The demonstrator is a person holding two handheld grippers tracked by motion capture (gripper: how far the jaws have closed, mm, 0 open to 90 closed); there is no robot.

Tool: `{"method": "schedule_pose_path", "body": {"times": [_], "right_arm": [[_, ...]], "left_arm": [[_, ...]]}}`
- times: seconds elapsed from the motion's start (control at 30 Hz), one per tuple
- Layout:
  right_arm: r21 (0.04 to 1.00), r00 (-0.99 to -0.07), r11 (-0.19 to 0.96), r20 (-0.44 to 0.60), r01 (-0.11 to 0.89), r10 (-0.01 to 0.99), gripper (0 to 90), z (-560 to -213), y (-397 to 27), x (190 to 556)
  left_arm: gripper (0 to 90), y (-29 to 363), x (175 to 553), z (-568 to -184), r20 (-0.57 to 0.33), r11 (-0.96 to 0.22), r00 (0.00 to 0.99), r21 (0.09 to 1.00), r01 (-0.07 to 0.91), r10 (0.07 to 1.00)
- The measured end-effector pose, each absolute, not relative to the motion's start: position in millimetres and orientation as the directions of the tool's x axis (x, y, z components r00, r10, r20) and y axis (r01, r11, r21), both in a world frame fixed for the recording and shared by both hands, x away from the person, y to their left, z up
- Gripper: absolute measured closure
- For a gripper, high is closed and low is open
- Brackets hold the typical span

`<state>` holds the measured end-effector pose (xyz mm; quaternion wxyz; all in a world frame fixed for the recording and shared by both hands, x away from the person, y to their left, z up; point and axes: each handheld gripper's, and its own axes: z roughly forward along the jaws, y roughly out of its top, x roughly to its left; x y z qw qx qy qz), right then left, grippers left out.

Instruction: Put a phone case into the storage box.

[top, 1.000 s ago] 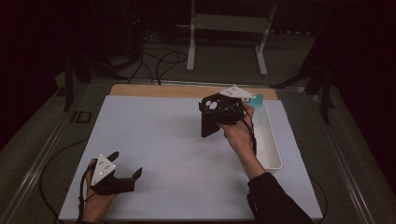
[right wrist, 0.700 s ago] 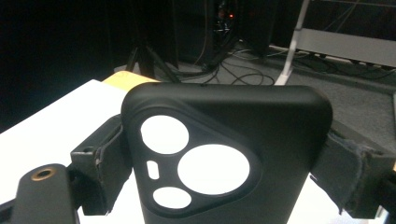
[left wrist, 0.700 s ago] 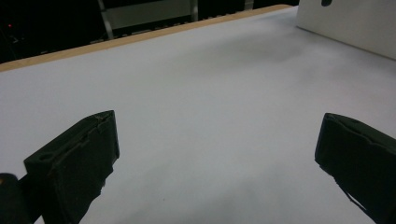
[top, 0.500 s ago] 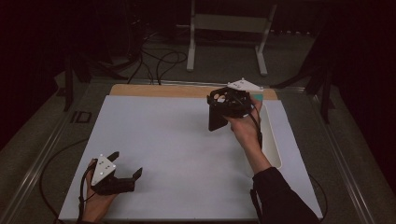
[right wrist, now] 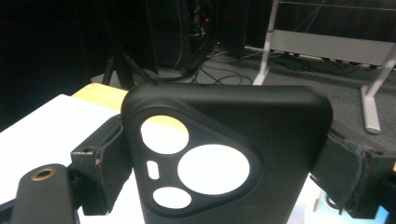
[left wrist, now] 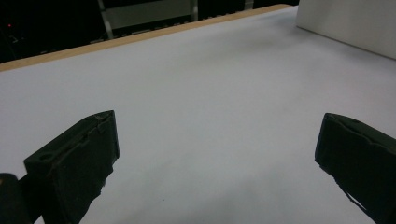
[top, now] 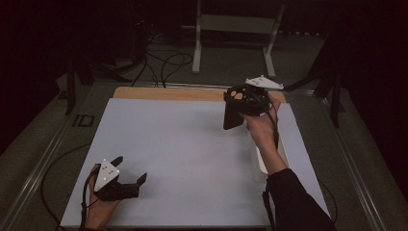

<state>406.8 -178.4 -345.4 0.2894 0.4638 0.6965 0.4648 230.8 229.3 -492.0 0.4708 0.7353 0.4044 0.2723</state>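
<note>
While clamped between right tongs (right wrist: pixel 219 163), phone case (right wrist: pixel 243 140)

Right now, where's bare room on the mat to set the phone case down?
The wide middle of the white mat, between the left gripper near the front edge and the right gripper holding the black phone case, is bare. It's tighter at the right edge, where the white tray and the forearm lie.

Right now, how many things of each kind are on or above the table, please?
Grippers: 2, left gripper and right gripper
Black phone case: 1
White tray: 1
Total: 4
</note>
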Motion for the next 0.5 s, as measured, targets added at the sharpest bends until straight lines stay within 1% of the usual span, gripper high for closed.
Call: {"method": "schedule_pose_path", "body": {"times": [0.5], "right_arm": [[0.919, -0.323, 0.100, 0.032, 0.382, 0.946, 13.8, -338.4, -205.5, 418.5]], "left_arm": [[0.2, 229.7, 230.6, -491.6, 0.018, -0.227, 0.524, 0.914, 0.336, 0.852]]}}
